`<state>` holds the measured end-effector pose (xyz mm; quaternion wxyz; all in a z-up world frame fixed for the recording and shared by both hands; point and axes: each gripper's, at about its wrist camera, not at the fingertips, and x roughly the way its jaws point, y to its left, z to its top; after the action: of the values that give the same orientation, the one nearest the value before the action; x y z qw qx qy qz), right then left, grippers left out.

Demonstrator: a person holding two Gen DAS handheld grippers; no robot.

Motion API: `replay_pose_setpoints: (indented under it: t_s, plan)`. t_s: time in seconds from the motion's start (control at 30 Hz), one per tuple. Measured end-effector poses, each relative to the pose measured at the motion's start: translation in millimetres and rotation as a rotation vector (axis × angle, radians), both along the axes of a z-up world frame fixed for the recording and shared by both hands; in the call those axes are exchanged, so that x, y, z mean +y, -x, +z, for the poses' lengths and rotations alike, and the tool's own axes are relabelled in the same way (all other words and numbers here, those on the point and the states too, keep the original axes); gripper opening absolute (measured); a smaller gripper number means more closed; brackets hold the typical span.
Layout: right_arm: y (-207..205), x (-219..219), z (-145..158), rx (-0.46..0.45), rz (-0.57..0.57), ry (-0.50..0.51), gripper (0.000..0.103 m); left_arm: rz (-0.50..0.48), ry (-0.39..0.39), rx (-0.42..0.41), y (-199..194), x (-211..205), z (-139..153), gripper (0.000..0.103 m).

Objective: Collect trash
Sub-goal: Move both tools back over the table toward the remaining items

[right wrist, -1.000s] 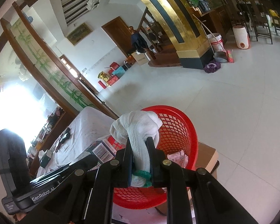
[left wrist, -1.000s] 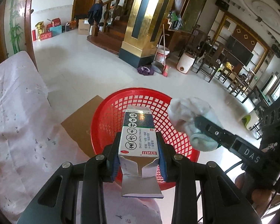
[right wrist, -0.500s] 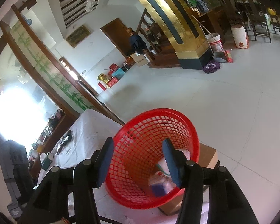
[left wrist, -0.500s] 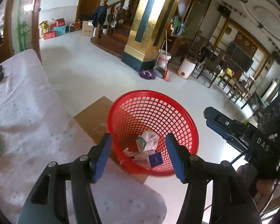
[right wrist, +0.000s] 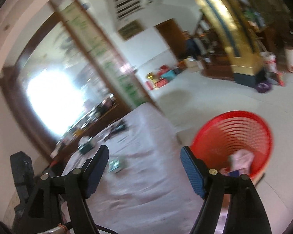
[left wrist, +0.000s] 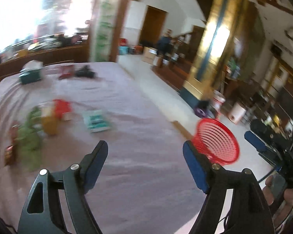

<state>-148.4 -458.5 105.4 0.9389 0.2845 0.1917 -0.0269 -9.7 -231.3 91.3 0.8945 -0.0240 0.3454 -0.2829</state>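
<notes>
Swinging over a cloth-covered table (left wrist: 138,156), the left gripper (left wrist: 145,161) and right gripper (right wrist: 144,167) both carry nothing, their jaws spreading wider with only bare cloth between them. The red basket (right wrist: 232,142) stands on the floor just off the table's near corner, seemingly placed there so trash can be dropped straight over the edge; a pale wad and some cartons already lie inside. More litter waits toward the table's left edge: a teal-and-white packet (left wrist: 96,120), a yellow carton (left wrist: 49,124), a crumpled green wrapper (left wrist: 30,136), all blurred.
</notes>
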Motion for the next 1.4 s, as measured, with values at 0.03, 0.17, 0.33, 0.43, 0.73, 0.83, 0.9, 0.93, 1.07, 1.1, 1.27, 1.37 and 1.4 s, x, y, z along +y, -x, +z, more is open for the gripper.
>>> replay_pose_setpoints:
  t_s: [0.03, 0.17, 0.33, 0.43, 0.73, 0.83, 0.9, 0.93, 1.07, 1.1, 1.27, 1.37, 1.4]
  plan:
    - [-4, 10, -1, 0.003, 0.021, 0.006, 0.080, 0.030, 0.001, -0.002, -2, 17, 1, 0.078]
    - [-34, 53, -3, 0.030, 0.113, 0.032, 0.080, 0.132, -0.007, -0.037, -5, 70, 5, 0.078]
    - [-66, 89, -12, 0.065, 0.188, 0.041, 0.080, 0.230, -0.031, -0.055, -9, 124, 8, 0.078]
    - [-82, 107, -17, 0.079, 0.216, 0.047, 0.080, 0.283, -0.035, -0.064, -14, 157, 9, 0.078]
    - [-122, 140, -27, 0.155, 0.262, 0.114, 0.080, 0.452, -0.009, -0.037, -31, 239, 1, 0.078]
    - [-134, 145, -30, 0.179, 0.280, 0.124, 0.080, 0.475, 0.011, 0.001, -38, 256, -5, 0.078]
    - [-147, 149, -34, 0.194, 0.297, 0.126, 0.080, 0.494, 0.015, 0.009, -42, 264, -7, 0.078]
    - [-153, 150, -37, 0.205, 0.303, 0.127, 0.081, 0.502, 0.011, 0.010, -43, 267, -8, 0.078]
    - [-183, 155, -50, 0.265, 0.341, 0.131, 0.081, 0.533, 0.015, 0.032, -55, 281, -13, 0.078]
    - [-189, 155, -52, 0.278, 0.345, 0.135, 0.081, 0.547, 0.018, 0.041, -57, 285, -14, 0.078]
    - [-225, 153, -67, 0.346, 0.349, 0.169, 0.081, 0.598, 0.018, 0.053, -68, 304, -18, 0.078]
    - [-240, 150, -74, 0.376, 0.346, 0.166, 0.081, 0.627, 0.016, 0.066, -75, 315, -22, 0.078]
    - [-247, 149, -77, 0.385, 0.345, 0.164, 0.081, 0.636, 0.016, 0.071, -77, 319, -23, 0.078]
